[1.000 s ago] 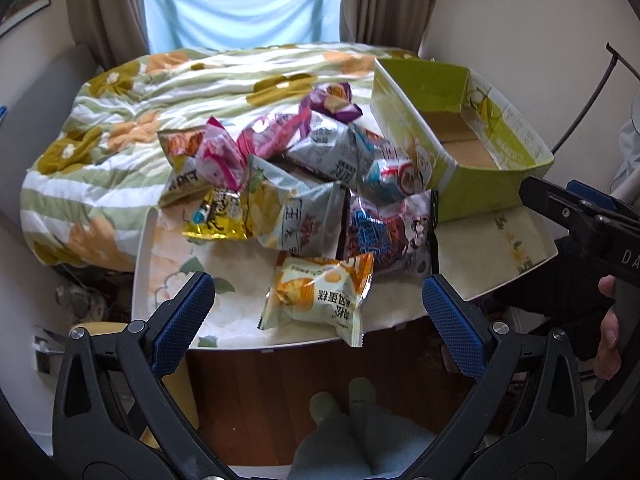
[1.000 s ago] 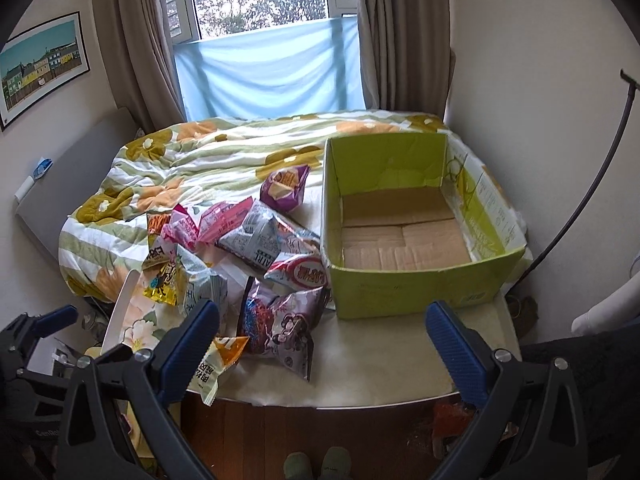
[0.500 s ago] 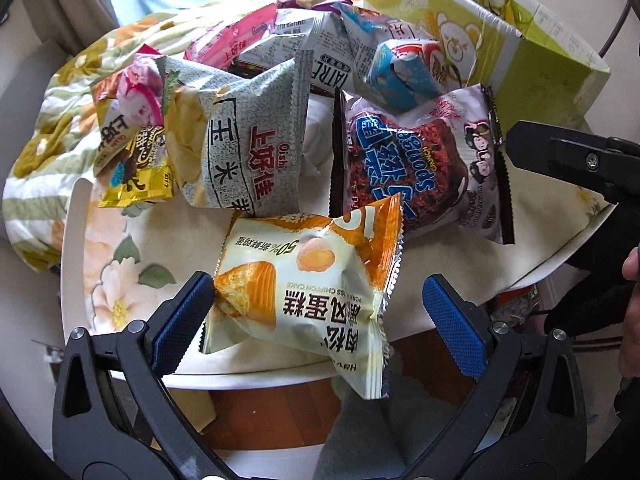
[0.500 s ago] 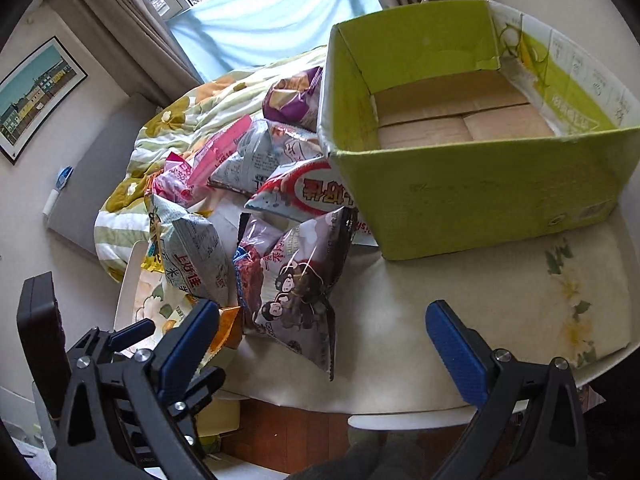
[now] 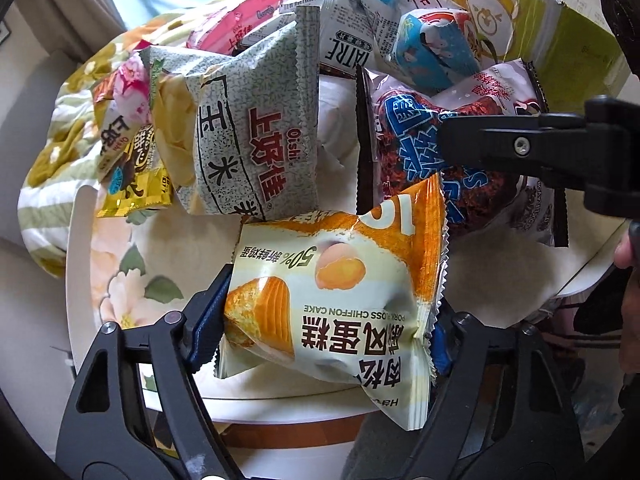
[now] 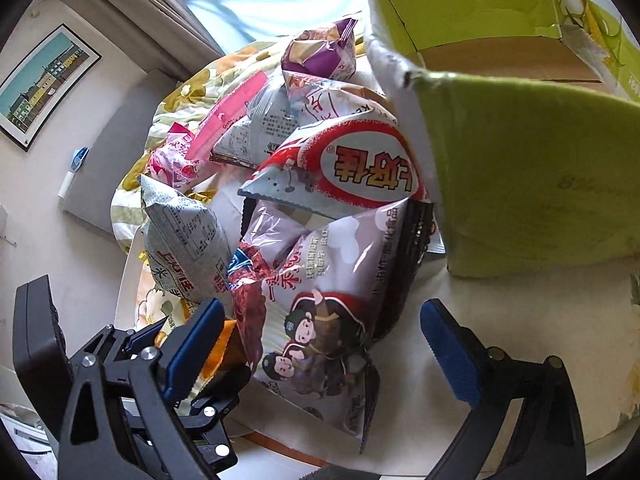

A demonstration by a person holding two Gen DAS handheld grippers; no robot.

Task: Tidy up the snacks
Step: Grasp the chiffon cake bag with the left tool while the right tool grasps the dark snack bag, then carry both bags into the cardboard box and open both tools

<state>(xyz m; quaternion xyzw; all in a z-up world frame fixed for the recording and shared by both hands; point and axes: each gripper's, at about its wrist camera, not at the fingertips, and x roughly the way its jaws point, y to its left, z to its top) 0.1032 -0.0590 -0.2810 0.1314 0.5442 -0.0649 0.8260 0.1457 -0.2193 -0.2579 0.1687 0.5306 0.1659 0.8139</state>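
Left wrist view: left gripper (image 5: 324, 328) jaws closing around the chiffon cake pack (image 5: 340, 288), orange and cream, lying at the near edge of the round table (image 5: 92, 280). Left blue pad touches the pack's left edge and dents it slightly; right pad is hidden behind the pack's crimped right edge, so contact there can't be confirmed. The pack sits between the fingers, its lower corner hanging past the table rim. Behind it: grey rice cracker bag (image 5: 252, 128), tilted up on its end, leaning on the heap. Left of that, a yellow packet (image 5: 136, 196) and a pink one (image 5: 128, 88). Right of the cake pack, a purple-red snack bag (image 5: 452, 152), partly covered by a black finger of the right gripper (image 5: 532, 148) crossing in from the right. A fingertip of the person (image 5: 624, 252) shows at the far right edge. Green cardboard box (image 5: 560, 40) top right, touching the heap.

Right wrist view: right gripper (image 6: 320, 344) jaws closing, still wide apart, straddling the lower part of the purple-red snack bag (image 6: 328, 300). Neither blue pad touches it; visible gap on both sides. Red-oval bag (image 6: 360, 164) lies just above it, against the box wall (image 6: 520, 184). Purple packet (image 6: 320, 52) at the back of the heap. Left gripper (image 6: 192, 364) sits low left with orange wrapper showing between its fingers. Flowered bedspread (image 6: 172, 100) behind the table.
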